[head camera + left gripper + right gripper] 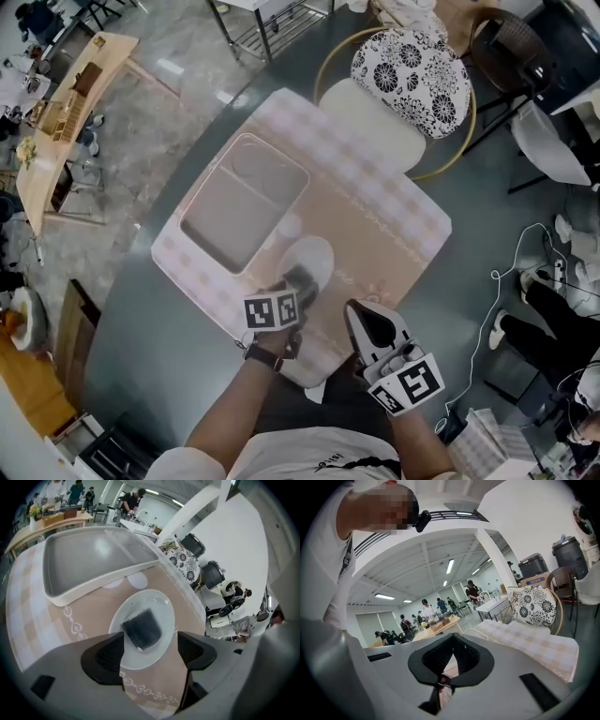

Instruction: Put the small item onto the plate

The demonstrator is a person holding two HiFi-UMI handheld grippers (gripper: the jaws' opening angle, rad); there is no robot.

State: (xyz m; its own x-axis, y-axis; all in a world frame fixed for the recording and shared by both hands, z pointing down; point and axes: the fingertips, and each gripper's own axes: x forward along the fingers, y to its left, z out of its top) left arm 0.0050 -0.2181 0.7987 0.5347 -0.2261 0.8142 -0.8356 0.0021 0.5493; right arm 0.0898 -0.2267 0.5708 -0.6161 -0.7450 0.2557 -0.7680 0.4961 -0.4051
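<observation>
A small dark square item [143, 628] lies flat on the white plate [157, 603], which rests on the beige patterned cloth. My left gripper [149, 652] hovers over the plate's near side with its jaws spread wide, open, the pads clear of the item. In the head view the left gripper [286, 298] sits at the plate [314, 255] near the table's front edge, and the dark item [302, 279] shows just beyond it. My right gripper [367, 330] is held up off the table at the front right, its jaws closed together with nothing between them [443, 679].
A large white rectangular tray [246, 201] with two compartments stands on the cloth behind and left of the plate. A cushioned chair [410, 67] stands at the table's far side. Cables and stools lie on the floor at the right.
</observation>
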